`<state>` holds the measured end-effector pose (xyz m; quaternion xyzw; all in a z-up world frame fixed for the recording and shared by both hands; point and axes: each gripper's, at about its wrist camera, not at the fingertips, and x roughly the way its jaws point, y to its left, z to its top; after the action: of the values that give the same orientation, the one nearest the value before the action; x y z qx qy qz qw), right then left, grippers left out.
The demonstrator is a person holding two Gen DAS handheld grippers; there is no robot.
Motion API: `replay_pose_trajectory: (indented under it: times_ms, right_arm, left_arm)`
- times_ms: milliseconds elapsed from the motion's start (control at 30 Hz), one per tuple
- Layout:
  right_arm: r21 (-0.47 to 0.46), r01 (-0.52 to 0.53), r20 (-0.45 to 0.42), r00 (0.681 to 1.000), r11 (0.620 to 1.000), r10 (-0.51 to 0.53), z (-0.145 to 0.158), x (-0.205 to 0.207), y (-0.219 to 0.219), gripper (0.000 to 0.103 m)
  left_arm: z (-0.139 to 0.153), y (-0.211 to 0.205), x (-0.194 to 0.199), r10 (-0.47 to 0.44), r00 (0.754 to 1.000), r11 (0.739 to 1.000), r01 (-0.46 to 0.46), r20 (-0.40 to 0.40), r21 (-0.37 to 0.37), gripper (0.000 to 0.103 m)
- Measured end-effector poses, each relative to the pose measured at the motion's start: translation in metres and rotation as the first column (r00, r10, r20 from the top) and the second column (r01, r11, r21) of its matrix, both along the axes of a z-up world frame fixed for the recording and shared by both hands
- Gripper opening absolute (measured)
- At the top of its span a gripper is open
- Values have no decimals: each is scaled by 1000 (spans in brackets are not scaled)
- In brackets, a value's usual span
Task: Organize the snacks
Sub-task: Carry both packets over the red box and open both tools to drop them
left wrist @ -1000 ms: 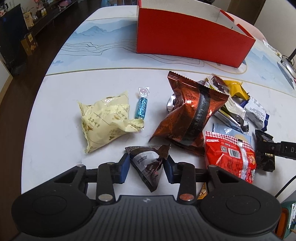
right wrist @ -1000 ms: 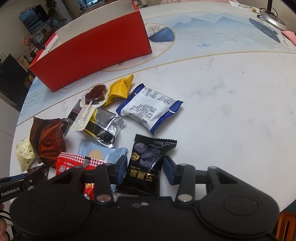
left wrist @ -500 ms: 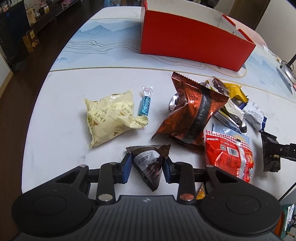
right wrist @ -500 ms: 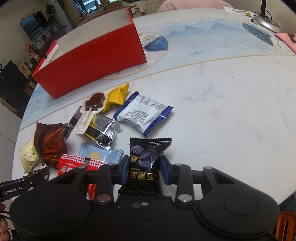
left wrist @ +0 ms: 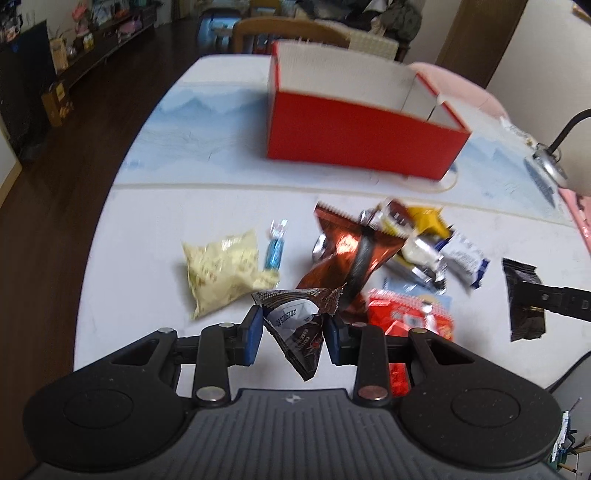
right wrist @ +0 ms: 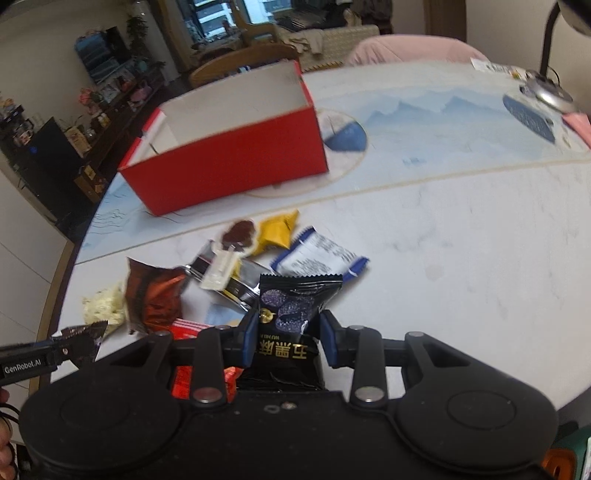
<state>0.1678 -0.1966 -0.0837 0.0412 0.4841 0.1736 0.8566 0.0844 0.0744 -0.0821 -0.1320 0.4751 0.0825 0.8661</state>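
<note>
My left gripper [left wrist: 294, 332] is shut on a dark brown snack packet [left wrist: 299, 328] and holds it above the white table [left wrist: 147, 258]. My right gripper [right wrist: 287, 338] is shut on a black sesame snack packet [right wrist: 291, 317], also lifted; that packet also shows in the left wrist view [left wrist: 522, 299]. An open red box [left wrist: 362, 136] with a white inside stands at the back; it also shows in the right wrist view [right wrist: 229, 158]. Loose snacks lie between: a pale yellow bag [left wrist: 221, 273], a blue candy [left wrist: 275, 251], a copper-brown bag [left wrist: 351, 254], a red packet [left wrist: 410, 317], a white-and-blue packet [right wrist: 319, 254].
A yellow wrapped sweet [right wrist: 277, 230] and a silver pack [right wrist: 229, 273] lie in the pile. A desk lamp base [right wrist: 550, 92] stands at the table's far right. A wooden chair [left wrist: 291, 33] stands behind the box. The table's edge curves along the left above dark floor [left wrist: 55, 184].
Both grippers have lifted their packets off the table and tilted up, so the red box and the room behind it show more fully.
</note>
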Motion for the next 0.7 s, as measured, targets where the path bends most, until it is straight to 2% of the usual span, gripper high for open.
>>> replay_pose_trajectory:
  times_ms: [367,700]
  right_arm:
    - [11,-66,144,987,998,64,58,16,20,34]
    - [-5,-101,225,969,995,100,88,61,40,34]
  left_arm:
    - [55,-9,14,-86,991,996,81,106,43,34]
    - [93,-3,67,-113,983,991,100,145,94,34]
